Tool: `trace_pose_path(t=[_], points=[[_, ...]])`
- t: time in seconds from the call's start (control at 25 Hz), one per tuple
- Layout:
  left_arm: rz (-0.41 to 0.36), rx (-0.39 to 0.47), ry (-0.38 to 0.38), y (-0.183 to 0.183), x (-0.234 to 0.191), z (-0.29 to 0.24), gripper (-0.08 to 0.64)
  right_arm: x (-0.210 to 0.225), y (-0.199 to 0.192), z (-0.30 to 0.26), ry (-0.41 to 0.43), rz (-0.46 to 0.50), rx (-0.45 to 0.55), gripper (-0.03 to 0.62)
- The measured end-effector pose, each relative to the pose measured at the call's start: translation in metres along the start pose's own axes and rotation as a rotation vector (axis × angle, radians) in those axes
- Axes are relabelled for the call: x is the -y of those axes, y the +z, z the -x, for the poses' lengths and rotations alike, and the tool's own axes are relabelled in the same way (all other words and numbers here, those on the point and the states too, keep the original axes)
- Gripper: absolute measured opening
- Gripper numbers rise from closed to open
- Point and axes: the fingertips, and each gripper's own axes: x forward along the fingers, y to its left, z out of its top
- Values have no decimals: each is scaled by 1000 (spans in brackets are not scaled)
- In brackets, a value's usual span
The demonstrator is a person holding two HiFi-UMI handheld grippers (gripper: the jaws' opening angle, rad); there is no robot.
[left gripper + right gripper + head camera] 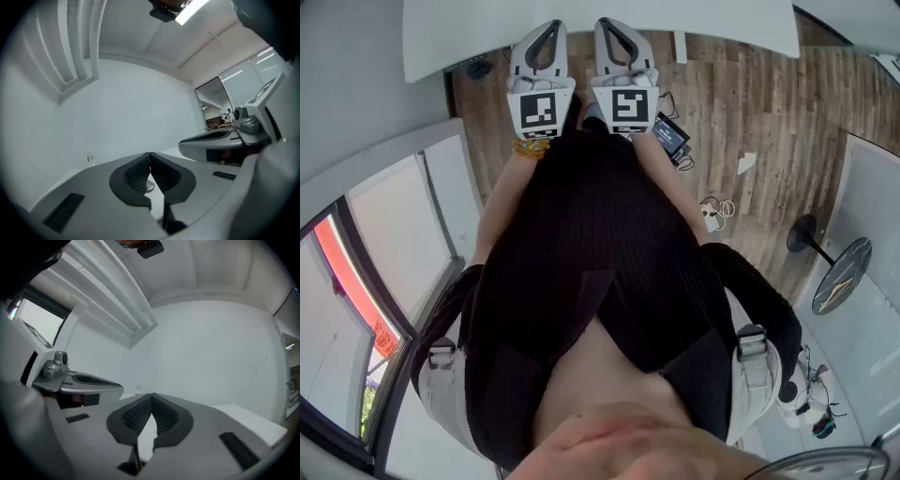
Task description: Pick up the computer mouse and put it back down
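Note:
No computer mouse shows in any view. In the head view my two grippers are held side by side, level, in front of the person's black top, reaching toward the white table (694, 26). The left gripper (550, 26) and the right gripper (606, 24) both have their jaws together with nothing between them. In the left gripper view the left gripper (150, 154) faces a bare white wall, its ribbed pads touching. The right gripper view shows the right gripper (152, 395) the same way, pads closed on nothing.
Each gripper view shows the other gripper alongside, namely the right gripper body (220, 140) and the left gripper body (84, 383). On the wooden floor lie a black device (670, 134), a white plug with cable (712, 214) and a round black stand base (806, 234). White panels stand at left and right.

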Motion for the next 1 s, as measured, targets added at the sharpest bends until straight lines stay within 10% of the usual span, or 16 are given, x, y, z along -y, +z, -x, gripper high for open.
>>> trace_pose_path(t=[1.0], points=[[6,7,2,5,-17,-27,14,13,0,-30,17,0,-30,28]])
